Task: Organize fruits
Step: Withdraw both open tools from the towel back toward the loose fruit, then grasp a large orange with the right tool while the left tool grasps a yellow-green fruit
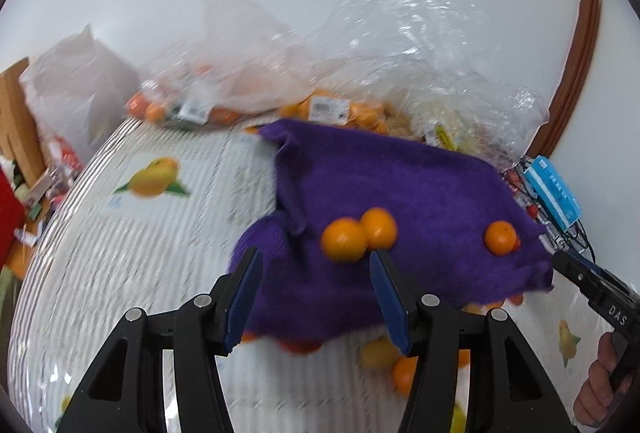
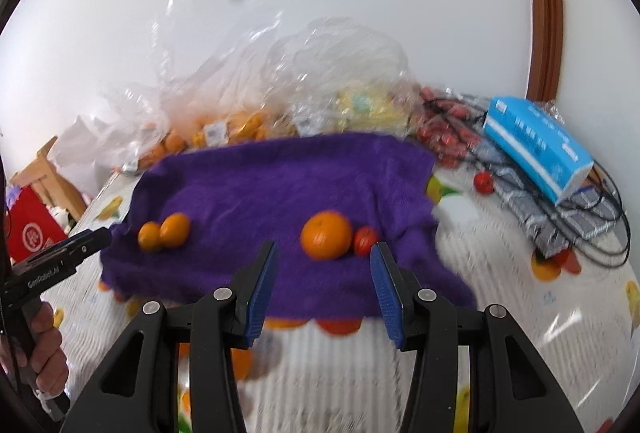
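Left claw [image 1: 316,265] and right claw [image 2: 323,261]: both parted, empty, above purple cloth [image 2: 280,185]; straddle one orange [image 2: 326,235] squarely, closing gently so it cannot roll.

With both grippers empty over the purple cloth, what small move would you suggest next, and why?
Probably ease the right gripper forward and down onto the large orange. Its jaws stand open and empty with that fruit just ahead between them on the purple cloth. Mind the small red fruit touching it.
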Tool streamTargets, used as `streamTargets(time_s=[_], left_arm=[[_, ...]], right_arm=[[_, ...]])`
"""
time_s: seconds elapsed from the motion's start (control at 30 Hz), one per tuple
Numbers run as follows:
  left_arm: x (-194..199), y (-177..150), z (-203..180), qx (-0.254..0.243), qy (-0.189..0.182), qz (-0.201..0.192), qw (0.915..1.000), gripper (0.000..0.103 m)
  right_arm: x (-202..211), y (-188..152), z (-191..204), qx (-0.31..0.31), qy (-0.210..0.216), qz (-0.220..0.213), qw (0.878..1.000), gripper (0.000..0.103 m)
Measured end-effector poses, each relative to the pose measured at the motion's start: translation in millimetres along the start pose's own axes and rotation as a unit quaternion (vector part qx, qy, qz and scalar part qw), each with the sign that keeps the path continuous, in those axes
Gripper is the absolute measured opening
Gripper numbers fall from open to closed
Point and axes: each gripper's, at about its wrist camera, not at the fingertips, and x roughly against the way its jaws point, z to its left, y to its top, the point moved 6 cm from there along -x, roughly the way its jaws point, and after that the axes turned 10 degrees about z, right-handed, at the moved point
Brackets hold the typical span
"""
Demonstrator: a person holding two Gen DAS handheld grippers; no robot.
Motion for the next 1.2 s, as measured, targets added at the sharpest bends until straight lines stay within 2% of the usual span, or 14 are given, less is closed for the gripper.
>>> streamTargets(time_s=[0.37, 0.47, 0.67, 0.8, 1.1, 1.17, 1.2], left_arm=[[22, -42, 33, 0.019, 0.007, 0.015, 0.9997, 0.054], [26, -47, 36, 0.021, 0.004, 0.017, 0.9996, 0.054], [33, -56, 38, 0.008, 0.014, 0.02, 0.9997, 0.054], [36, -60, 41, 0.013, 0.005, 0.027, 0.9995, 0.054], [32, -66, 34, 0.009, 0.005, 0.04, 0.9992, 0.055], [30, -67, 30, 0.005, 0.002, 0.043, 0.9991, 0.055], [29, -67, 27, 0.002, 0.002, 0.046, 0.999, 0.055]], right_arm=[[-12, -50, 47, 0.024, 0.053, 0.059, 0.997, 0.047], [-14, -55, 58, 0.034, 0.057, 0.067, 0.996, 0.051], [-23, -63, 71, 0.05, 0.043, 0.078, 0.995, 0.051], [-30, -65, 72, 0.063, 0.02, 0.083, 0.994, 0.051], [-45, -66, 69, 0.063, 0.024, 0.099, 0.993, 0.051], [-48, -65, 69, 0.063, 0.026, 0.101, 0.992, 0.044], [-48, -64, 70, 0.064, 0.026, 0.099, 0.993, 0.044]])
